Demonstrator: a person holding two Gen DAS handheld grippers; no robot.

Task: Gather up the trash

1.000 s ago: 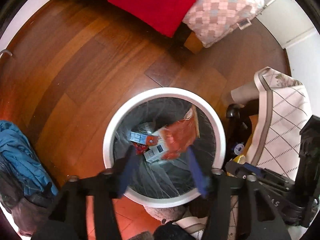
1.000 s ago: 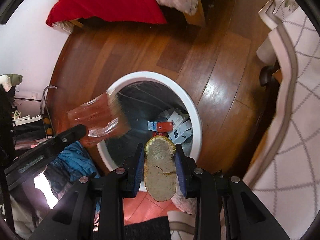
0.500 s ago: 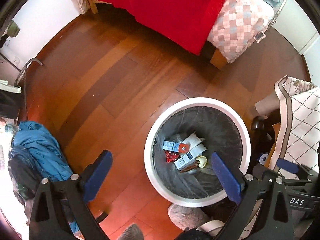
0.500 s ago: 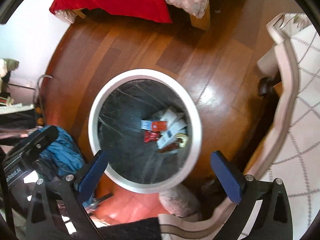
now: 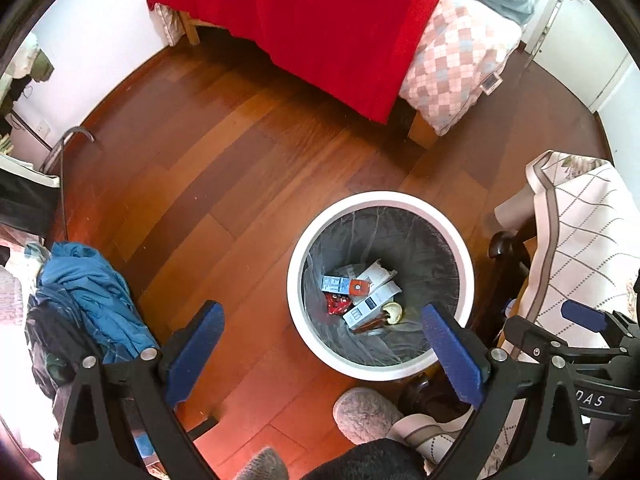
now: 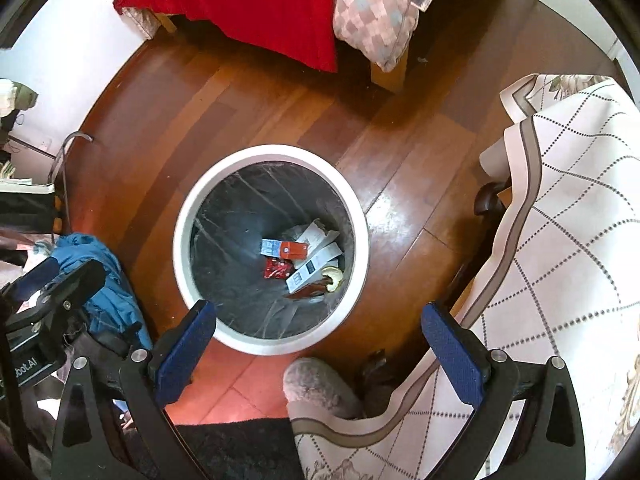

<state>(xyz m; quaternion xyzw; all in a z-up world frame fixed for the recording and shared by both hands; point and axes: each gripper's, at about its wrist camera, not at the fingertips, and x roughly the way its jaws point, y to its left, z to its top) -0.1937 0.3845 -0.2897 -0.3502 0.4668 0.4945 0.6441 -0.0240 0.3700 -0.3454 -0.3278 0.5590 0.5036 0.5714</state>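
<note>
Reddish-brown wooden plank floor [image 5: 224, 184] beside a bed draped in a red blanket [image 5: 320, 28]. My left gripper [image 5: 324, 354] and right gripper [image 6: 320, 354] hang above it, fingers spread wide, nothing between them. Small cartons and wrappers [image 6: 302, 258] lie at the bottom of the round white-rimmed, black-lined bin [image 6: 182, 216].

open floor [image 5: 240, 168] left of bin [image 5: 464, 264]
</note>
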